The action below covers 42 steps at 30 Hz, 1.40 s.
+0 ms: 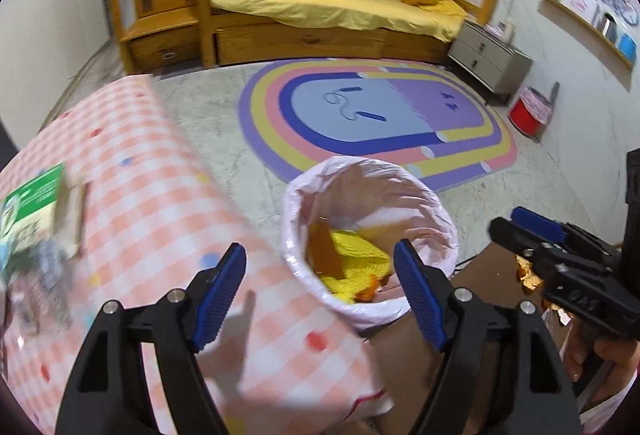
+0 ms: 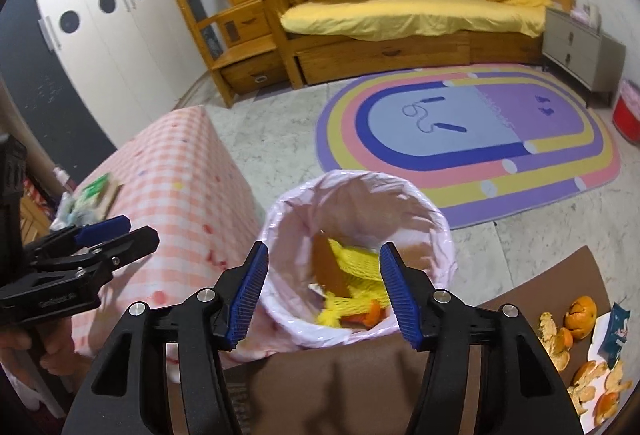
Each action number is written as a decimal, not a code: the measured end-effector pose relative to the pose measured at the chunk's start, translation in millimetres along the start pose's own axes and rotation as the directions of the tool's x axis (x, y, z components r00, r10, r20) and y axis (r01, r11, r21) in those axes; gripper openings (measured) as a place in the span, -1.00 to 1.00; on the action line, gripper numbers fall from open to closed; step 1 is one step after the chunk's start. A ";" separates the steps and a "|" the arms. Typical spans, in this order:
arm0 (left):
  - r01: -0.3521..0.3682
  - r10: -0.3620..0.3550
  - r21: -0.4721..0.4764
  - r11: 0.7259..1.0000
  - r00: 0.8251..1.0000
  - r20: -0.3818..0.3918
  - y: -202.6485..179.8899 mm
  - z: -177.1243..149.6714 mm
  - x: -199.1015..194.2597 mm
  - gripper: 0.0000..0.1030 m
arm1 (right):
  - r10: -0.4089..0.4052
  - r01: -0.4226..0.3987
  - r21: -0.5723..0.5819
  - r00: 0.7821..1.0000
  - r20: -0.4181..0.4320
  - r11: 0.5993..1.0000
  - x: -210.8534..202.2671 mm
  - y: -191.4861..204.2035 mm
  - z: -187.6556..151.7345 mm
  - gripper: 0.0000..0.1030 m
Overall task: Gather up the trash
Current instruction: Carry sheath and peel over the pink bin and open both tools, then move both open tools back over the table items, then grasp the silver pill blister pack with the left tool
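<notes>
**Claws hovering open over the bin**

Looking down from two wrist cameras at a bin [image 2: 440, 235] lined with a pale pink bag, standing on the floor beside a table [image 2: 188, 175] in a pink checked cloth. Left claw [image 1: 320, 291] standing apart, nothing between its blue pads. Right claw [image 2: 323, 289] also standing apart and empty. No earlier picture given, so no telling of jaw motion.

Lying inside the bin: yellow netting [image 2: 356, 263], a brown strip of card [image 2: 332, 271] and a bit of orange peel [image 2: 374, 313], directly ahead of and below both claws, framed between the pads in each view. More peel [image 2: 560, 339] and a torn wrapper [image 2: 618, 327] lying on a brown mat [image 2: 540, 275], off to the right of the right claw and well apart from the bin. A green packet [image 2: 96, 187] and some blurred clutter sitting on the table, off to the left.

Judging the step as dropping trash in, probably done. For doing it well: keeping both claws over the opening, clear of the liner's rim, then swinging the right claw towards the loose peel, taking thin pieces by an edge.
</notes>
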State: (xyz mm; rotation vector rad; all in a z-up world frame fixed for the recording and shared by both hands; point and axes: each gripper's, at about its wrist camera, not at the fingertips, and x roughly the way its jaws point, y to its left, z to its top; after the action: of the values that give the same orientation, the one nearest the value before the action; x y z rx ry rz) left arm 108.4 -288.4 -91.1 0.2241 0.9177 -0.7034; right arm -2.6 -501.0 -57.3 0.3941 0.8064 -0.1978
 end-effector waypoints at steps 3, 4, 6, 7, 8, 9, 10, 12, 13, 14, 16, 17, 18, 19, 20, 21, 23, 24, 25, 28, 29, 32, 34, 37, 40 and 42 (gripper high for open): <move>-0.033 0.033 -0.033 0.999 0.999 0.017 18.3 -8.9 -20.3 0.44 | 0.042 -0.041 -0.035 0.999 0.013 0.999 -11.5 19.9 -2.8 0.14; -0.038 0.039 -0.041 0.998 0.999 0.021 21.6 -10.8 -25.3 0.44 | 0.063 -0.062 -0.054 0.998 0.011 0.997 -14.6 30.0 -4.4 0.14; -0.070 0.072 -0.061 0.996 0.997 0.033 33.0 -20.1 -40.6 0.44 | 0.110 -0.110 -0.089 0.994 0.003 0.990 -17.4 46.8 -5.8 0.14; -0.090 0.092 -0.067 0.994 0.995 0.040 38.0 -25.4 -48.0 0.44 | 0.146 -0.145 -0.105 0.989 -0.004 0.984 -18.6 56.4 -7.3 0.13; -0.105 0.109 -0.072 0.992 0.993 0.044 41.7 -27.3 -52.9 0.44 | 0.198 -0.198 -0.119 0.980 -0.010 0.973 -20.3 67.7 -9.8 0.12; -0.121 0.125 -0.081 0.989 0.991 0.050 47.1 -31.3 -58.9 0.44 | 0.238 -0.237 -0.133 0.971 -0.013 0.962 -21.9 78.8 -11.3 0.12; -0.137 0.142 -0.094 0.986 0.988 0.054 55.8 -36.3 -66.3 0.44 | 0.257 -0.256 -0.156 0.966 -0.016 0.954 -23.3 92.7 -13.3 0.12; -0.166 0.174 -0.126 0.978 0.983 0.055 71.4 -44.7 -78.4 0.45 | 0.283 -0.284 -0.202 0.958 -0.035 0.937 -24.4 114.6 -15.8 0.12; -0.183 0.193 -0.146 0.972 0.980 0.055 80.6 -49.3 -84.7 0.45 | 0.290 -0.293 -0.232 0.956 -0.044 0.928 -24.6 129.2 -17.6 0.12; -0.198 0.210 -0.165 0.966 0.976 0.058 89.7 -53.8 -91.5 0.45 | 0.288 -0.290 -0.252 0.956 -0.049 0.923 -25.2 137.7 -18.7 0.12; -0.232 0.249 -0.203 0.951 0.967 0.059 109.5 -62.6 -104.2 0.45 | 0.274 -0.281 -0.307 0.959 -0.067 0.909 -23.8 160.6 -20.7 0.12; -0.251 0.270 -0.226 0.941 0.961 0.058 120.7 -67.5 -110.5 0.45 | 0.260 -0.270 -0.335 0.963 -0.076 0.903 -22.2 173.3 -22.0 0.12; -0.272 0.295 -0.255 0.928 0.954 0.055 134.2 -73.8 -117.7 0.45 | 0.250 -0.262 -0.361 0.965 -0.081 0.895 -20.7 184.9 -22.8 0.12; -0.287 0.312 -0.274 0.918 0.949 0.051 143.4 -78.8 -121.7 0.45 | 0.241 -0.255 -0.386 0.967 -0.085 0.887 -18.7 197.9 -23.4 0.13; -0.309 0.337 -0.302 0.902 0.941 0.044 155.8 -84.8 -127.1 0.45 | 0.233 -0.248 -0.399 0.969 -0.087 0.883 -17.2 205.6 -24.1 0.13; -0.336 0.367 -0.333 0.881 0.930 0.032 170.8 -91.3 -132.6 0.45 | 0.219 -0.235 -0.419 0.972 -0.088 0.877 -14.3 216.3 -24.8 0.13; -0.378 0.412 -0.380 0.844 0.911 0.007 193.8 -101.2 -139.7 0.45 | 0.186 -0.200 -0.461 0.980 -0.078 0.865 -7.9 236.4 -26.0 0.14; -0.400 0.435 -0.412 0.818 0.900 -0.011 208.0 -106.8 -143.3 0.48 | 0.161 -0.173 -0.484 0.985 -0.067 0.858 -4.1 246.4 -27.0 0.14; -0.421 0.456 -0.443 0.792 0.889 -0.031 220.5 -111.2 -145.8 0.61 | 0.144 -0.155 -0.500 0.988 -0.061 0.852 -0.7 253.9 -27.7 0.14; -0.462 0.503 -0.516 0.722 0.862 -0.068 251.6 -122.3 -150.2 0.86 | 0.099 -0.109 -0.544 0.994 -0.048 0.832 11.7 276.4 -29.7 0.14; -0.462 0.504 -0.525 0.715 0.861 -0.072 257.1 -125.4 -149.9 0.86 | 0.094 -0.105 -0.549 0.994 -0.049 0.829 13.7 279.1 -30.2 0.15; -0.462 0.490 -0.527 0.713 0.866 -0.096 271.2 -124.4 -139.4 0.86 | 0.090 -0.109 -0.556 0.994 -0.061 0.824 20.4 283.8 -31.5 0.20; -0.450 0.469 -0.521 0.725 0.877 -0.106 276.2 -117.8 -128.0 0.86 | 0.085 -0.108 -0.559 0.994 -0.068 0.822 24.3 286.1 -31.6 0.21; -0.436 0.439 -0.537 0.722 0.889 -0.132 287.1 -106.4 -111.7 0.86 | 0.074 -0.104 -0.560 0.994 -0.075 0.822 28.4 286.1 -30.6 0.21; -0.443 0.444 -0.548 0.710 0.885 -0.141 294.6 -99.7 -101.5 0.86 | 0.067 -0.102 -0.556 0.994 -0.083 0.825 32.5 284.3 -29.5 0.22; -0.456 0.449 -0.534 0.712 0.880 -0.152 296.5 -96.8 -95.3 0.86 | 0.062 -0.100 -0.558 0.994 -0.086 0.823 34.4 283.6 -29.6 0.23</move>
State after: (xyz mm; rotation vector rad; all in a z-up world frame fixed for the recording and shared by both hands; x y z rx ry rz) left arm 197.6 24.9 -107.2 -0.0750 0.9912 0.0472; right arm 91.6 -231.6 -25.5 -0.1291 0.8686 0.1395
